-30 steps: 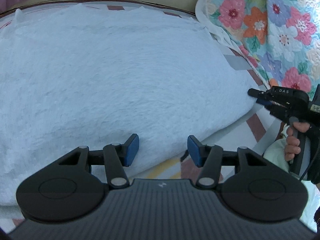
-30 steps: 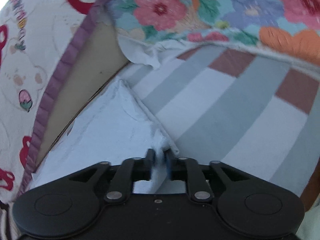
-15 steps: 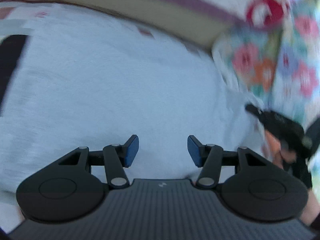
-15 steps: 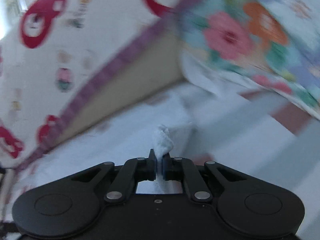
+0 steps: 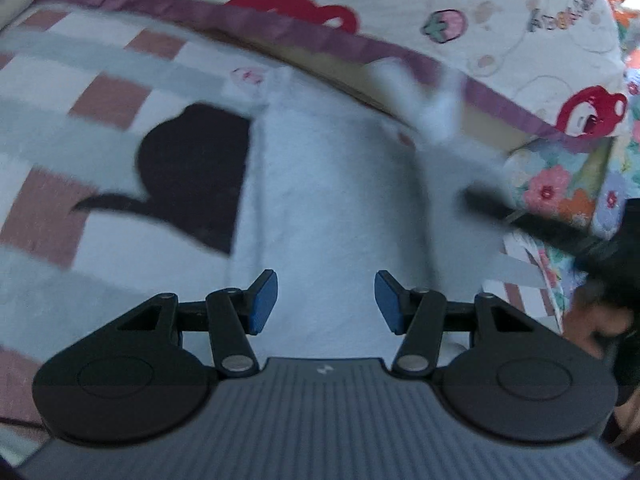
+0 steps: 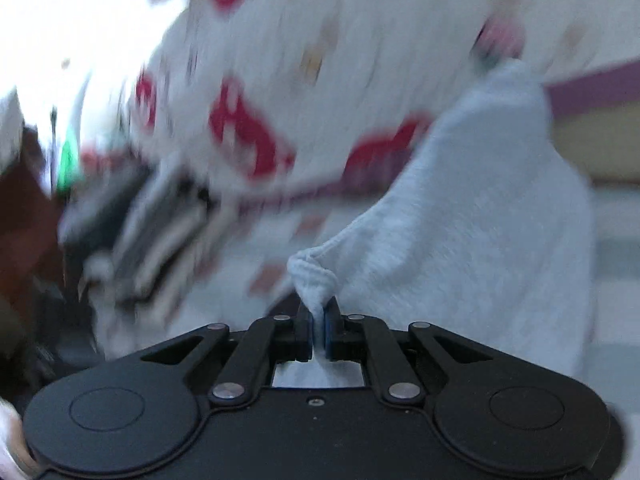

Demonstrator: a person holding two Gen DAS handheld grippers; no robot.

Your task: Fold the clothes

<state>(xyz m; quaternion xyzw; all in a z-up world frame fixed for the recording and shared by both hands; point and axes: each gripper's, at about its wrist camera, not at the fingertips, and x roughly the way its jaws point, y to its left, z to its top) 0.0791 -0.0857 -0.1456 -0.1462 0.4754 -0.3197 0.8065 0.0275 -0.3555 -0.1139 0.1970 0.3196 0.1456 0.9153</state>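
The bed (image 5: 100, 92) fills the left wrist view, covered by a checked sheet of white, grey and dusty pink squares. Along its far edge, from 10 to 2 o'clock, runs a white quilt (image 5: 500, 12) with red bear prints, a strawberry and a purple border. At 3 o'clock lies a floral quilt (image 5: 560, 192) in pink, orange and blue.

The garment (image 5: 328, 200), pale blue-white and fleecy, lies on the bed in a long band from the view's centre up to 12 o'clock, with a raised fold blurred at 1 o'clock. Just beside its left edge, at 9 to 10 o'clock, lies a black cloth (image 5: 192, 176) on the sheet.

The left claw (image 5: 326, 300) hangs over the garment with its blue pads spread, nothing between them. The right claw (image 6: 318, 330) is pressed together, pinching a bunched corner of the garment (image 6: 480, 220); the cloth rises from the pads at 6 o'clock and drapes up toward 1 o'clock, lifted off the bed. In the left wrist view that claw shows as a dark blur at 3 o'clock (image 5: 520, 216), with a hand (image 5: 588, 320) below it at 4 o'clock. The right wrist view is heavily smeared on its left half, so details there cannot be made out.
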